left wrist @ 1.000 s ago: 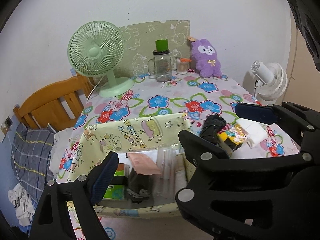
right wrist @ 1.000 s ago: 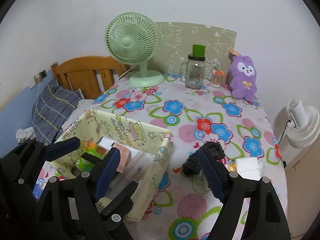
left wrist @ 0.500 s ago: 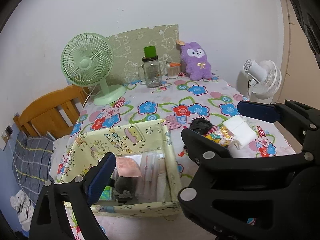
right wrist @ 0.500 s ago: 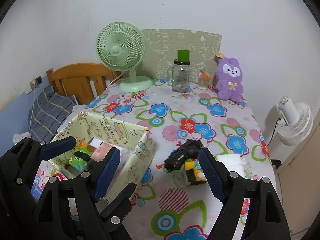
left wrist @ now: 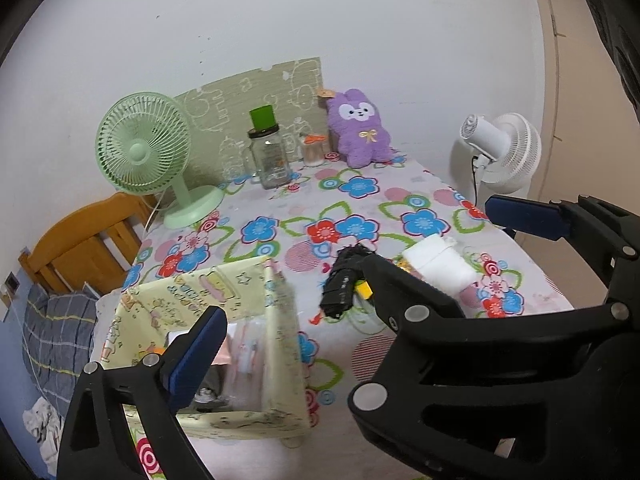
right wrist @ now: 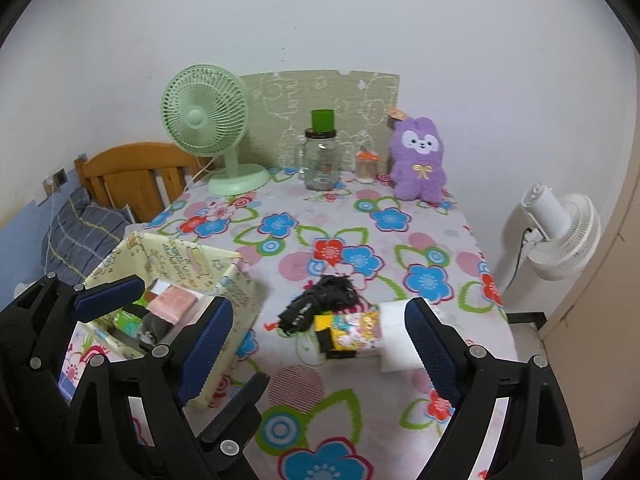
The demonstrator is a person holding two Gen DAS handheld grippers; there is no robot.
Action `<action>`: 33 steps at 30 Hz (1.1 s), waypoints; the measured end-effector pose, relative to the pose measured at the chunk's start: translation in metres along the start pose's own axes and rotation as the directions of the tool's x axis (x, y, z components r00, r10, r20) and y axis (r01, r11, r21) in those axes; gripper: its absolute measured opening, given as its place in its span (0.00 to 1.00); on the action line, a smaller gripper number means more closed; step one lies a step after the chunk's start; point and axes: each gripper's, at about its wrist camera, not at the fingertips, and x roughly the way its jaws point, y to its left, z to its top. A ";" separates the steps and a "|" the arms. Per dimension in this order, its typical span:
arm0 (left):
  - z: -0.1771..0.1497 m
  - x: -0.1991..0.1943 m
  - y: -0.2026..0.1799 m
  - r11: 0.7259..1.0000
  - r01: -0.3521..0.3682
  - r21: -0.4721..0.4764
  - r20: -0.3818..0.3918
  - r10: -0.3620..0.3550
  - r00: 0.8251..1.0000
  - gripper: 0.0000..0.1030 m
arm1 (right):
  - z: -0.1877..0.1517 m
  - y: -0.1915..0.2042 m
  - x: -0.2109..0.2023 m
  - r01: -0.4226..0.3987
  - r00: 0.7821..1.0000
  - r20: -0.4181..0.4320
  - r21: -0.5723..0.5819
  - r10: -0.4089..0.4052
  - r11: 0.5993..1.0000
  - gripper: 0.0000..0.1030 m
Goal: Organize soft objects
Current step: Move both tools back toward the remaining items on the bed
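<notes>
A cream cartoon-print fabric box (left wrist: 240, 280) (right wrist: 240, 292) stands at the table's near left with a pink packet (right wrist: 174, 302), a green packet and dark items inside. To its right lie a black soft bundle (left wrist: 344, 280) (right wrist: 320, 300), a yellow patterned pouch (right wrist: 356, 332) and a white folded pack (left wrist: 440, 268) (right wrist: 396, 344). A purple plush rabbit (left wrist: 360, 128) (right wrist: 418, 160) sits at the back. My left gripper (left wrist: 354, 258) and right gripper (right wrist: 318, 304) hover before the near edge. Both jaws are opening, and nothing is held between them.
A green desk fan (right wrist: 204, 116), a glass jar with a green lid (right wrist: 320, 160) and a small orange-capped jar (right wrist: 367, 166) stand along the back. A white floor fan (right wrist: 560, 232) is right of the table. A wooden headboard (right wrist: 132, 172) and plaid bedding are to the left.
Both grippers have drawn back from the table, so the box and the pile look smaller and farther. Both pairs of jaws stand wider than before.
</notes>
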 end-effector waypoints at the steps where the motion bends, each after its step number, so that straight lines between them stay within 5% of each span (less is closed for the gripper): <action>1: 0.001 -0.001 -0.005 1.000 0.002 0.002 0.003 -0.002 1.000 0.96 | -0.001 -0.004 -0.001 0.003 1.000 0.001 0.004 -0.003 1.000 0.89; 33: -0.006 0.034 -0.064 0.998 0.055 -0.012 -0.032 -0.055 0.998 0.96 | -0.038 -0.067 0.004 0.025 1.000 -0.012 0.051 -0.024 0.998 0.97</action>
